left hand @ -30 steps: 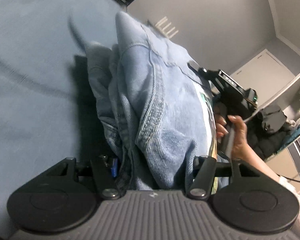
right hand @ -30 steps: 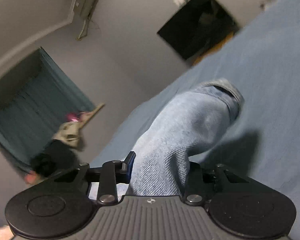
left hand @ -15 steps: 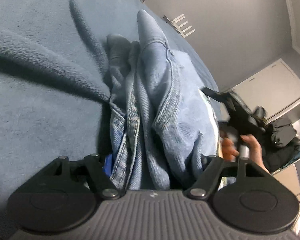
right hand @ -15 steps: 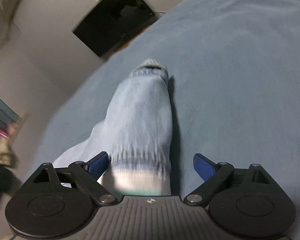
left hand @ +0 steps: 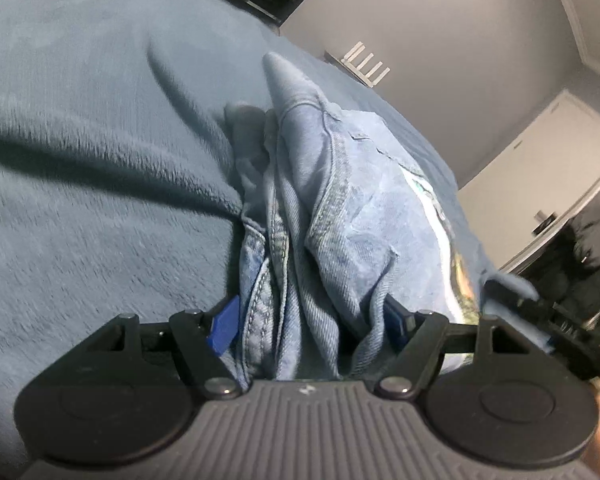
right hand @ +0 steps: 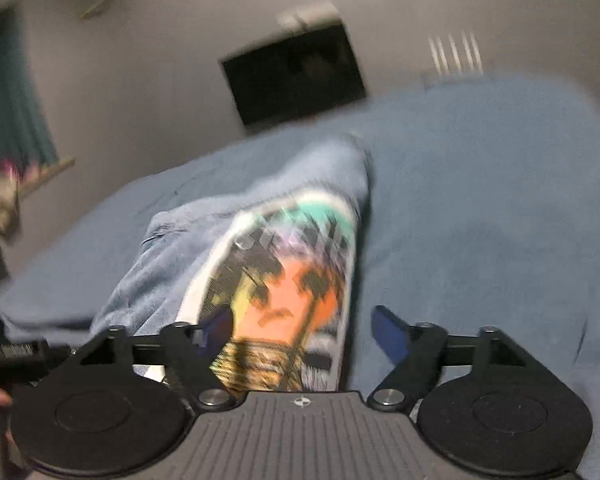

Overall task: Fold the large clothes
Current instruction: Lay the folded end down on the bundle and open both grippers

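One denim jacket [left hand: 340, 216] lengthwise away, collar farthest.

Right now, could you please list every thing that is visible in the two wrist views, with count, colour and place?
Denim garment: one, light blue with a colourful printed patch, bunched on the blanket, between the fingers of both grippers.
Blanket: one, blue fleece, covering the bed under the garment.
Screen: one, black, on the grey wall beyond the bed.
Curtain: one, teal, far left of the right wrist view.
Dark clothing pile: one, black, right edge of the left wrist view.
Left gripper: one, black with blue pads, jaws parted around bunched denim; grip unclear.
Right gripper: one, black with blue pads, open over the patch.
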Demonstrator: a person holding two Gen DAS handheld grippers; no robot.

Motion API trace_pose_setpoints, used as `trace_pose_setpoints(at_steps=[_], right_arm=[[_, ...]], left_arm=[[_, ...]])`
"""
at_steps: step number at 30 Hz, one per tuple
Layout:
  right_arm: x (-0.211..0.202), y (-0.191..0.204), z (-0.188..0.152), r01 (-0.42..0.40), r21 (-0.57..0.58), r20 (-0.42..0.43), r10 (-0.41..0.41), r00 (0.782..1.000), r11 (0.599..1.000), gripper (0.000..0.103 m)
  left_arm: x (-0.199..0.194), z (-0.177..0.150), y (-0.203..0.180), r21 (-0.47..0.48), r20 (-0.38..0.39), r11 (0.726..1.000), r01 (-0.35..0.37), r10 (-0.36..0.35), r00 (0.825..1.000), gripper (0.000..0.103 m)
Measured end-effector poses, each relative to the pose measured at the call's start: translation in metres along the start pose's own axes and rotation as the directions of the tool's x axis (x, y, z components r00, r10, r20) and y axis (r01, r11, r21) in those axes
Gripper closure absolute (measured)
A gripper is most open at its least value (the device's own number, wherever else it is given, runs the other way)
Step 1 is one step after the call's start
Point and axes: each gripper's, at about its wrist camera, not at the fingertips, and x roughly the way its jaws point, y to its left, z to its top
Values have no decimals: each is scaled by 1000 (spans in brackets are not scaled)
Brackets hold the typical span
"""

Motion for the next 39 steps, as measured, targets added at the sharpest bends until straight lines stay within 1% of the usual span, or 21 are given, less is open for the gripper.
trace_pose_setpoints(at_steps=[1, 4, 7, 9, 12, 15, 16, 18, 20, 22, 24, 25, 27, 29, 31, 32, 33, 35, 36, 38, 39], right_arm=[[-2, 12, 1, 20, -77, 37, -17, 999, 997, 45], [4, 34, 6, 43, -181, 94, -26, 995, 983, 57], [26, 41, -2, 53, -225, 65, -39, 997, 973, 63], [38, 42, -14, 83, -277, 79, -63, 995, 957, 62], [33, 45, -23, 108, -325, 96, -81, 992, 939, 62], [32, 47, -25, 112, -297, 109, -83, 991, 948, 61], [26, 47, -22, 102, -269, 118, -72, 990, 958, 54], [10, 49, -19, 50, -233, 130, -20, 991, 971, 46], [-1, 60, -21, 12, -249, 146, 25, 989, 968, 46], [-8, 77, -24, -26, -305, 144, 73, 987, 952, 47], [-11, 90, -28, -69, -336, 129, 119, 984, 939, 51], [-11, 97, -31, -98, -342, 111, 144, 983, 934, 53], [-10, 105, -36, -140, -344, 84, 179, 980, 928, 54], [-5, 114, -41, -174, -355, 55, 206, 977, 918, 60], [1, 122, -46, -188, -382, 46, 222, 974, 905, 63], [5, 125, -48, -194, -383, 42, 227, 973, 903, 63], [11, 126, -47, -201, -372, 33, 230, 973, 906, 62], [26, 127, -45, -232, -328, -7, 244, 970, 916, 63], [31, 127, -45, -243, -313, -26, 248, 969, 918, 64], [39, 130, -48, -249, -322, -39, 251, 967, 913, 64], [43, 133, -49, -245, -338, -38, 247, 968, 909, 64]], left_arm=[[2, 0, -1, 13, -2, 1000, -13, 13, 1000, 31], [6, 1, 0, 7, -9, 1000, -24, 24, 1000, 30], [6, 1, 4, 15, -13, 999, -31, 31, 999, 30], [2, -1, 6, 16, -18, 1000, -24, 24, 1000, 30], [1, -3, 8, 8, -15, 1000, -16, 16, 1000, 28], [-8, -5, 3, -16, 17, 1000, -12, 12, 1000, 28], [-15, -5, -2, -20, 38, 1000, -14, 15, 999, 28], [-34, 0, -16, 7, 101, 999, -38, 37, 994, 27], [-46, 12, -35, 64, 173, 996, -62, 50, 984, 24], [-49, 29, -53, 115, 232, 985, -125, 96, 968, 23], [-43, 48, -70, 133, 290, 962, -238, 191, 938, 23], [-37, 59, -75, 127, 306, 952, -279, 230, 924, 23], [-20, 80, -78, 112, 302, 945, -308, 263, 916, 23], [-3, 99, -77, 96, 277, 943, -317, 281, 919, 23], [15, 112, -77, 123, 257, 936, -330, 291, 922, 23], [26, 118, -78, 156, 242, 924, -350, 307, 920, 23], [37, 121, -77, 191, 228, 903, -384, 340, 913, 23], [58, 126, -74, 237, 202, 860, -453, 412, 888, 23], [66, 127, -68, 239, 192, 850, -470, 433, 881, 23], [71, 129, -55, 199, 196, 854, -481, 446, 873, 21], [73, 130, -47, 169, 205, 855, -491, 456, 866, 21]])
